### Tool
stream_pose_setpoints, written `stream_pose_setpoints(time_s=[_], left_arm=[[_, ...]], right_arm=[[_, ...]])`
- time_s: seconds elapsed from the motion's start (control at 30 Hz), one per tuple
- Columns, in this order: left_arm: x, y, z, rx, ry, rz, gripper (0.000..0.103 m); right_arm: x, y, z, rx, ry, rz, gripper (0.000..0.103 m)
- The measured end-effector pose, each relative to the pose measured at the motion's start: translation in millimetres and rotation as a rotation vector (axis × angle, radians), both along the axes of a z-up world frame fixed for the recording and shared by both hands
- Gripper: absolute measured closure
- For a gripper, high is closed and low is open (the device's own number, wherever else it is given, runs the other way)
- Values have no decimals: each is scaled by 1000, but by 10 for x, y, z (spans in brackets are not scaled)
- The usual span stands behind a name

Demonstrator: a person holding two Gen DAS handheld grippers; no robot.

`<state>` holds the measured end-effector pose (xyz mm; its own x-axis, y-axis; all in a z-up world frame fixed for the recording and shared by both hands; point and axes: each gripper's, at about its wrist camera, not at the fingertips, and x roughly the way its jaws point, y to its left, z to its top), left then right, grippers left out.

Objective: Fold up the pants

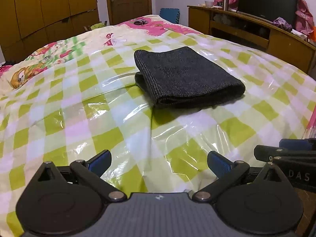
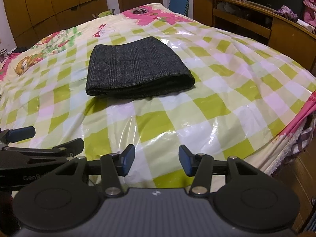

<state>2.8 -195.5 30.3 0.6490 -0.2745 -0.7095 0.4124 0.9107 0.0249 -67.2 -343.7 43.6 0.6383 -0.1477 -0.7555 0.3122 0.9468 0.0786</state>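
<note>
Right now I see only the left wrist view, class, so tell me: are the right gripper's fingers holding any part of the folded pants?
Observer: No. The right gripper has its fingers apart, with only the checked bed cover between them.
Operator: Where are the pants from that side?
Observer: The folded pants lie farther up the bed, left of the fingers' line, untouched.
Operator: Anything beyond the bed's right edge?
Observer: A purple checked cloth hangs beside the pink border there.
</note>
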Motion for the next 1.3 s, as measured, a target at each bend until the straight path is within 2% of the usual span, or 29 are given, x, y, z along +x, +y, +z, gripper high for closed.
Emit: stream_pose_setpoints(time_s=[1.3], left_arm=[[-5,19,-25,1,4,-3,0]], right_arm=[[-10,21,-15,-19,13,-14,52]])
